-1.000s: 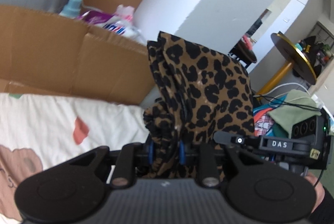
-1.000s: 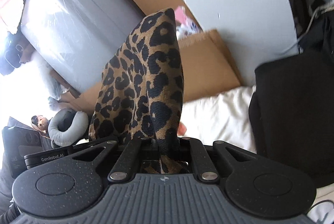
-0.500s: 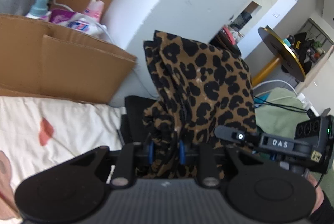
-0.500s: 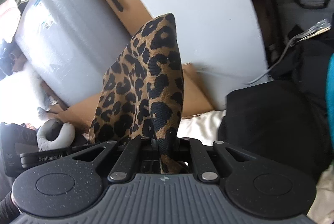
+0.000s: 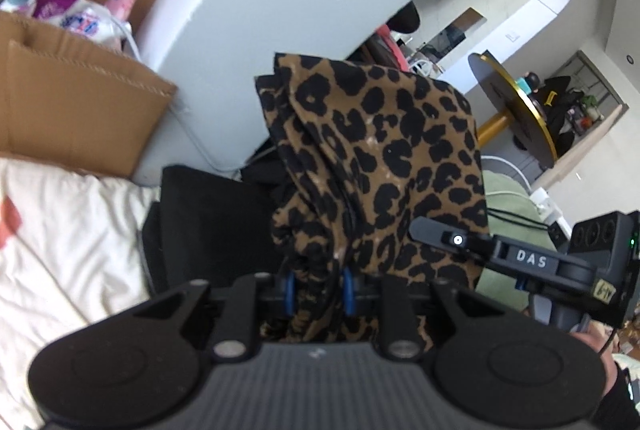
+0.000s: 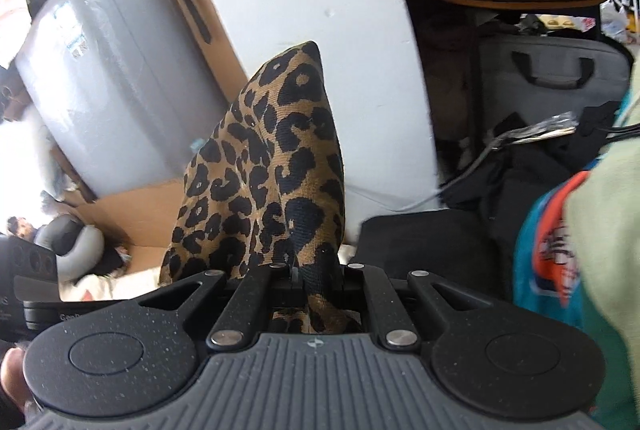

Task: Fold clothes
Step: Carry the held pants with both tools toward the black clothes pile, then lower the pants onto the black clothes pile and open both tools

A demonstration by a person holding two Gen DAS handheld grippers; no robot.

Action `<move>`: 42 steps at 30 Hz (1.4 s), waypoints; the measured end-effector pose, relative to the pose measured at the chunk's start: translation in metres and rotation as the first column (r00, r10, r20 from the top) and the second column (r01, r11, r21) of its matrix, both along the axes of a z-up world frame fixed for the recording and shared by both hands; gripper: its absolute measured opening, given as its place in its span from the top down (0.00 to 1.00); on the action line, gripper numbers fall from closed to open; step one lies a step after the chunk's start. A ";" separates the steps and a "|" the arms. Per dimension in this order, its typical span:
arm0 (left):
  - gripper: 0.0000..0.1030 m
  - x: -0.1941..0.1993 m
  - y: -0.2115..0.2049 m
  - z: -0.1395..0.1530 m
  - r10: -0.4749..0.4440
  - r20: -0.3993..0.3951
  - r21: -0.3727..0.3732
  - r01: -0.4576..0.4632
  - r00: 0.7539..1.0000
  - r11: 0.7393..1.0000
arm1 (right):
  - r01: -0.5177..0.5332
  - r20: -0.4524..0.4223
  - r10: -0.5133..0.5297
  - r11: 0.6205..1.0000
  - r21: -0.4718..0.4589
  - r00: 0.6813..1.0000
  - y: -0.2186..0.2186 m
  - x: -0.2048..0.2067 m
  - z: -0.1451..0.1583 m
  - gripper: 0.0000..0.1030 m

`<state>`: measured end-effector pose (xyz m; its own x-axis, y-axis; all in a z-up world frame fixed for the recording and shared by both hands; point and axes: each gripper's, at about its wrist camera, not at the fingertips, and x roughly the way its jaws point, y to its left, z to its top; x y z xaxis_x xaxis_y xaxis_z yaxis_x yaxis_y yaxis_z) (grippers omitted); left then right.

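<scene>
The leopard-print garment (image 5: 376,165) rises between the left gripper (image 5: 318,288) and the right gripper (image 5: 520,262), which sits to its right. A cardboard box (image 5: 72,109) stands left, behind the quilt (image 5: 60,250); perhaps a folded dark garment (image 5: 212,222) lies between.

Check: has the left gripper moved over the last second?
Yes. The left gripper, shut on the leopard cloth, has swung right: the cardboard box slid toward the view's left edge and the round table came nearer the centre.
</scene>
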<state>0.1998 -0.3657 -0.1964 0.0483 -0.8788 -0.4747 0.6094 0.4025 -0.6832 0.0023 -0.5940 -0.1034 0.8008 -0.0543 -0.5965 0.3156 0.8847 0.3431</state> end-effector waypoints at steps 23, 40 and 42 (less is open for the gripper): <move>0.77 0.044 -0.056 -0.124 0.048 -0.126 0.106 -0.035 0.991 0.994 | 0.030 -0.110 -0.034 0.999 -0.037 0.993 -0.042 0.054 -0.126 0.94; 0.78 0.082 -0.087 -0.171 0.120 -0.141 0.174 -0.095 0.983 0.980 | 0.076 -0.129 -0.077 0.997 -0.007 0.989 -0.076 0.109 -0.193 0.94; 0.78 0.087 -0.089 -0.176 0.133 -0.146 0.185 -0.105 0.980 0.977 | 0.082 -0.129 -0.082 0.997 -0.005 0.988 -0.078 0.114 -0.200 0.94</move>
<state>0.2866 -0.4549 -0.3729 0.0600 -0.7733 -0.6312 0.4407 0.5879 -0.6784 0.1162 -0.6722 -0.3036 0.7098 -0.1166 -0.6947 0.4289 0.8538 0.2950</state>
